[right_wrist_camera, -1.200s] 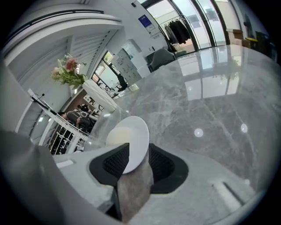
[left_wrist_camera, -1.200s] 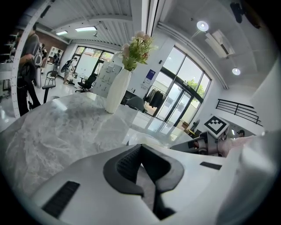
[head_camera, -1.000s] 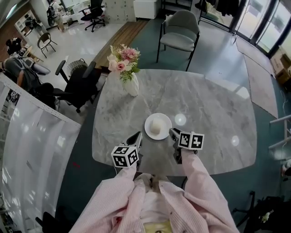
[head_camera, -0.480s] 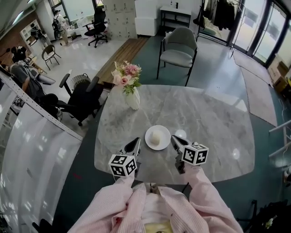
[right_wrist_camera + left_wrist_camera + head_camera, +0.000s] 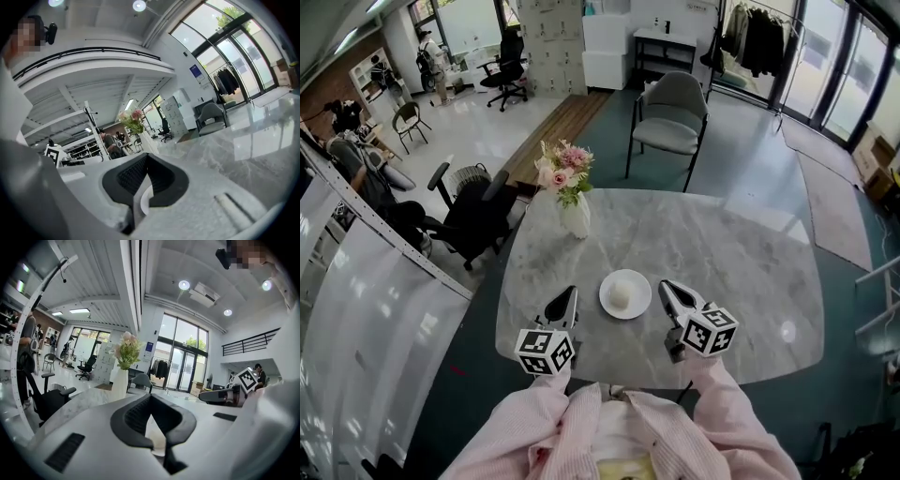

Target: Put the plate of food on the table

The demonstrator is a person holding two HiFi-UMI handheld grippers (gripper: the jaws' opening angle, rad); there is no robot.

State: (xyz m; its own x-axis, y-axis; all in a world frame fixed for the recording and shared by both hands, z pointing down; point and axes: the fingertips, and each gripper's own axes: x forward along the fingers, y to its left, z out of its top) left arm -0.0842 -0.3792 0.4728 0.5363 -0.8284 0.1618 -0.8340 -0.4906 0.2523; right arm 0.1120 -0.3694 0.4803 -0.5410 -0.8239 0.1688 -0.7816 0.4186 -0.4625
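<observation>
The plate (image 5: 641, 306), with a pale round piece of food (image 5: 621, 295) on it, is set on the grey marble table (image 5: 731, 253), toward its near edge. It is flanked by the left gripper (image 5: 566, 298) near its left side and the right gripper (image 5: 667, 288) near its right side, and is touched by neither. Both pairs of jaws are pressed together, with nothing held between them.

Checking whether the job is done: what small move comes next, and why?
Probably draw both grippers back: the plate of food sits flat on the table, and the left gripper and right gripper flank it, shut and empty.
</observation>
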